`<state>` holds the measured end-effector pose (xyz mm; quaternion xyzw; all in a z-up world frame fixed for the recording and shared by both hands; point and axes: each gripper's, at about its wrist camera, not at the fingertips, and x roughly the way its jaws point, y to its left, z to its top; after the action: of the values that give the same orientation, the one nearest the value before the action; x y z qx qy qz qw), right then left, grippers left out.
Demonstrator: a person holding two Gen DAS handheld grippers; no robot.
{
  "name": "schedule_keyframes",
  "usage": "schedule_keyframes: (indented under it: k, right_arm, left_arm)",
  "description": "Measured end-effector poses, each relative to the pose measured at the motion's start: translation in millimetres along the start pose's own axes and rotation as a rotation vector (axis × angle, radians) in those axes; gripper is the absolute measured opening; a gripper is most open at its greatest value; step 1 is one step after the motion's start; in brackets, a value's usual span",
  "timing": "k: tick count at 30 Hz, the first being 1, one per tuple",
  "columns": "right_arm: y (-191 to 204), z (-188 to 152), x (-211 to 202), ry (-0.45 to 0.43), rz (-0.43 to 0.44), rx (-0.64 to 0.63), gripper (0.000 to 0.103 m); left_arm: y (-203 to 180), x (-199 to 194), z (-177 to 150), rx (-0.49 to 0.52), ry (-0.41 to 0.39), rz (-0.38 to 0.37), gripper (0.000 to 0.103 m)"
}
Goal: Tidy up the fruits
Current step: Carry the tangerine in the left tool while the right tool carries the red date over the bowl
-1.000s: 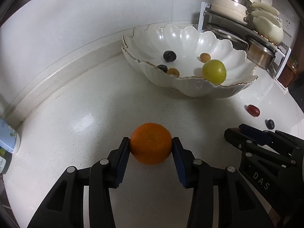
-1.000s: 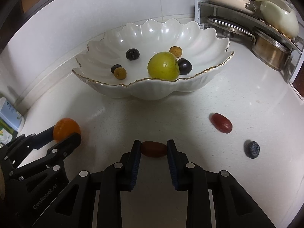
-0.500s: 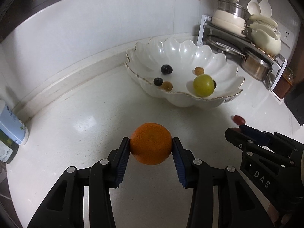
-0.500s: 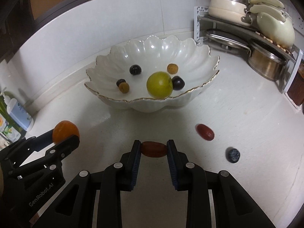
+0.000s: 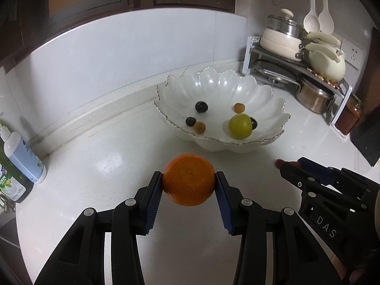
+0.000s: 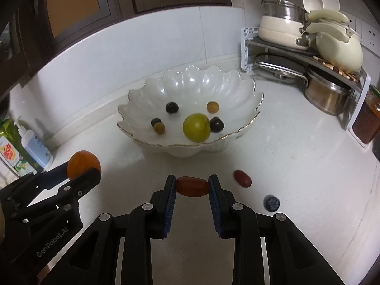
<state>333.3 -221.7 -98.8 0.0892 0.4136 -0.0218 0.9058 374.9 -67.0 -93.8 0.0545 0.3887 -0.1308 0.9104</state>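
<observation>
My left gripper (image 5: 189, 181) is shut on an orange (image 5: 188, 179), held above the white counter in front of the scalloped white bowl (image 5: 273, 99). My right gripper (image 6: 192, 186) is shut on a small oblong red fruit (image 6: 192, 186), also lifted clear of the counter. The bowl (image 6: 247, 90) holds a green fruit (image 6: 196, 127), dark berries and small brown fruits. Another red fruit (image 6: 242, 178) and a blueberry (image 6: 272, 203) lie on the counter to the right of my right gripper. The left gripper with its orange (image 6: 83, 163) shows at the left of the right wrist view.
A metal rack (image 6: 308, 57) with pots, lids and a cream kettle stands at the back right, with a jar (image 6: 367, 123) beside it. Soap bottles (image 5: 23, 156) stand at the left edge. A tiled wall runs behind the bowl.
Both grippers have risen with their fruit still gripped, so the counter and bowl look farther away and more of the wall and cabinets shows.
</observation>
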Motion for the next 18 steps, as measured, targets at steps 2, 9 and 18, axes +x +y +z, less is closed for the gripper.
schedule_keyframes:
  k: [2,9,18]
  right_arm:
    - [-1,1,-4,-0.009,0.004,-0.001,0.029]
    - [-7,7,-23,-0.046,0.011,-0.009,0.029]
    - [-12,15,-42,-0.095,0.019,-0.020,0.029]
  left_arm:
    - [-2,-6,2,-0.008,-0.010,0.001,0.044]
    - [-10,-22,7,-0.023,-0.041,-0.001,0.044]
    - [-19,-38,15,-0.023,-0.079,0.009,0.044]
